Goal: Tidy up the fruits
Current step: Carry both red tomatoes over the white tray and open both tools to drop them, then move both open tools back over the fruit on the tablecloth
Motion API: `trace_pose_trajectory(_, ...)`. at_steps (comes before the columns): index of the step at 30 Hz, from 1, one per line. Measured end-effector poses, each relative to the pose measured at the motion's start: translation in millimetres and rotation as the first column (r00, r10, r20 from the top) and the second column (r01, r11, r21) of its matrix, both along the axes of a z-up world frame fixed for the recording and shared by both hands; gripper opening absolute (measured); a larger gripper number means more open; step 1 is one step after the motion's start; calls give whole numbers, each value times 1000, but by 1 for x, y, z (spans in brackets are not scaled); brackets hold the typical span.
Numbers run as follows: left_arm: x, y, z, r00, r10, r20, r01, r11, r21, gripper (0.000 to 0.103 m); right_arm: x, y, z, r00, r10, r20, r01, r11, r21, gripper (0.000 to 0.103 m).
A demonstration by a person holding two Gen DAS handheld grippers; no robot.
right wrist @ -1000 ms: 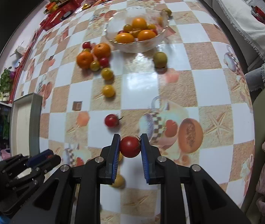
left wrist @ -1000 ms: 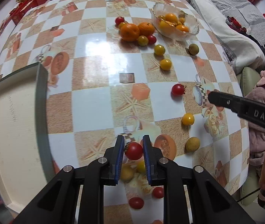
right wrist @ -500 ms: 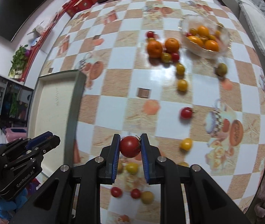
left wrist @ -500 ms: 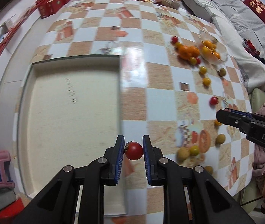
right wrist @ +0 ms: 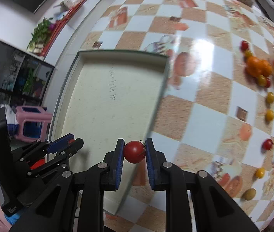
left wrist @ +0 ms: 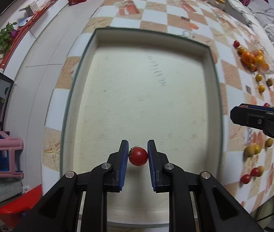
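Checkered table (left wrist: pixel 156 5) bears loose fruit (left wrist: pixel 253 60) beside the tray (left wrist: pixel 212 77).

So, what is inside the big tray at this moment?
The tray shows only its bare pale floor; no fruit lies there. The left tool covers part of its near end.

Probably a home: sofa (left wrist: pixel 268 17), potted plant (left wrist: pixel 2 38), patterned tablecloth (right wrist: pixel 204 104).

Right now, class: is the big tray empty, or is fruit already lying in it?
Empty. The tray floor shows bare; the tomato is clamped in the left gripper over it.
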State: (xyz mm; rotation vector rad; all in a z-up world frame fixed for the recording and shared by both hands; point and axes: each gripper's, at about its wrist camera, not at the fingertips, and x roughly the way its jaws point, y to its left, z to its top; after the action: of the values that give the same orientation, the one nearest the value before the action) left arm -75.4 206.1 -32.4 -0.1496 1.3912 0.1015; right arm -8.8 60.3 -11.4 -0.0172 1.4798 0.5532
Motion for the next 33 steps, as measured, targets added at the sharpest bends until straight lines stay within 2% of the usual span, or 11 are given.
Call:
trace_pose_trajectory(14,-11,7,-28,999,-35,-40,36,999,11,23,8,67,-45,988,149,-46,-153,983,-100,27)
trace_pose_trajectory(15,-12,6,-29,998,-37,-43,37,999,11,24,8,67,-47,987,153,-51,-158,982,-105,30)
trace_pose_trajectory(16,-12,6,-29,998,-38,-42,39,999,11,39,8,69,-48,986,155,-56,-161,980,-114,40)
trace_pose_trajectory(17,-13,5,-29,998,-35,-44,36,999,18,71,8,70,-50,986,157,-57,-163,980,-118,52)
trace_pose_trajectory(18,-15,4,-27,999,-27,-32,28,999,33,83,8,71,-51,985,160,-59,-167,978,-124,56)
trace_pose_trajectory(19,-20,1,-24,1000,-17,-1,17,999,50,88,8,72,-51,985,164,-57,-170,977,-129,62)
trace_pose_trajectory(21,-22,-1,-21,1000,-19,-3,19,999,48,87,8,75,-51,984,169,-60,-176,975,-133,67)
trace_pose_trajectory(23,-23,0,-23,1000,-19,-23,20,998,53,87,9,75,-54,982,173,-81,-181,978,-105,82)
trace_pose_trajectory(24,-23,0,-23,999,-19,-29,20,998,55,87,9,77,-53,981,173,-90,-181,980,-88,85)
trace_pose_trajectory(28,-23,-2,-21,999,-12,-50,15,999,51,88,11,80,-41,988,147,-45,-150,986,-77,101)
trace_pose_trajectory(33,-33,1,-18,998,-6,-62,10,998,56,88,16,62,-22,995,99,-33,-100,995,-28,102)
